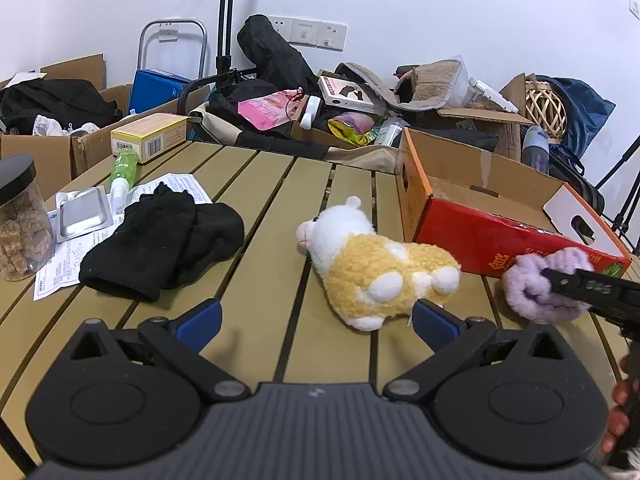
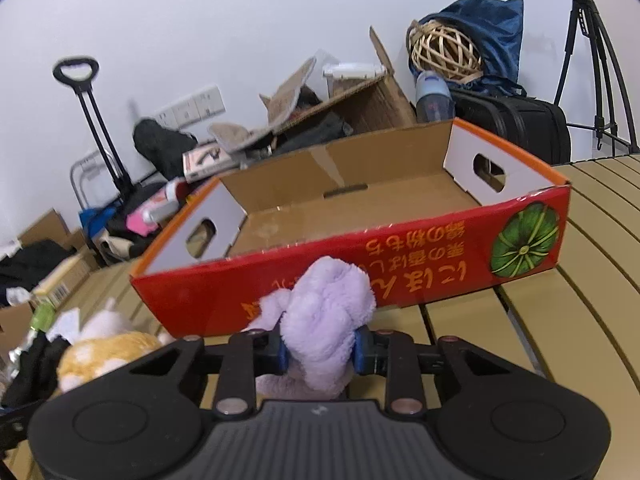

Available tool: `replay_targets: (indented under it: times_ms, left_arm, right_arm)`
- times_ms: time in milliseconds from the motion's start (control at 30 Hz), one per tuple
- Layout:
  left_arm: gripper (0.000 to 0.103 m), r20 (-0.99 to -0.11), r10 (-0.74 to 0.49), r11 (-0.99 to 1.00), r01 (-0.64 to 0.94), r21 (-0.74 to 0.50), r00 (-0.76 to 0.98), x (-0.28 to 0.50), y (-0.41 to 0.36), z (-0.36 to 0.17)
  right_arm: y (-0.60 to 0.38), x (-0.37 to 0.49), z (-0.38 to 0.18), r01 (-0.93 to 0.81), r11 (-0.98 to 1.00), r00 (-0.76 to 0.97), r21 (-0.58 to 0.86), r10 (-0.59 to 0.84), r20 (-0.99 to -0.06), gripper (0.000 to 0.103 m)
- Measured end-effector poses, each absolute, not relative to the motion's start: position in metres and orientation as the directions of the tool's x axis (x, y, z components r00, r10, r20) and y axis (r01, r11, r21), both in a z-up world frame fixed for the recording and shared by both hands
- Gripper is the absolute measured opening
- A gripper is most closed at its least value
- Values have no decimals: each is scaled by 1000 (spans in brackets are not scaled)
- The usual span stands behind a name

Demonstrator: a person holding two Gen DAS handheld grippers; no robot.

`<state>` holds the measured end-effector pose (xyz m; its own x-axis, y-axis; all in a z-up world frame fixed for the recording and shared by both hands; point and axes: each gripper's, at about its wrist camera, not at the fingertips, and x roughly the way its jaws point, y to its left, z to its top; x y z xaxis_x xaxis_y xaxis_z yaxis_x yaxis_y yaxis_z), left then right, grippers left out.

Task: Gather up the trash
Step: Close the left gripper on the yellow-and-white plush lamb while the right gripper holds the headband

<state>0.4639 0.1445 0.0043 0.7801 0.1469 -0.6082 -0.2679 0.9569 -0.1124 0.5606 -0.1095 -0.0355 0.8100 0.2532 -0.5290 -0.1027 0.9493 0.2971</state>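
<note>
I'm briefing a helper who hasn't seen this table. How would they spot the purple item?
Find the red cardboard box on the slatted table. Just before its printed side, the right gripper pinches a fluffy lilac cloth. It is the only purple thing; the plush toy beside it is yellow and white.

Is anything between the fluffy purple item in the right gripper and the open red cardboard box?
Only the box's own near wall. The right gripper grips the fluffy purple item just before the red cardboard box; the interior looks empty.
</note>
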Motion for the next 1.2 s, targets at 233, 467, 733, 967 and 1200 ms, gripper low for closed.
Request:
replay_targets:
  times_ms: [233, 467, 733, 967, 1200]
  left_arm:
    - [103, -616, 161, 964, -257, -71, 771, 471, 118, 1]
    - [103, -621, 141, 976, -213, -43, 771, 493, 93, 4]
    - [103, -654, 154, 967, -250, -56, 740, 531, 91, 0]
    - [103, -686, 208, 958, -285, 1, 697, 554, 90, -9]
    - [103, -703, 212, 956, -293, 5, 679, 564, 92, -19]
  right_arm:
    - [-158, 533, -19, -85, 922, 842, 379, 270, -468, 27]
    - [-216, 520, -9, -19, 925, 868, 379, 204, -454, 27]
    - [-264, 507, -12, 20, 917, 880, 398, 172, -442, 27]
    - [-279, 504, -19, 27, 913, 880, 406, 171, -443, 27]
    - [-277, 504, -26, 18, 907, 875, 420, 189, -445, 27]
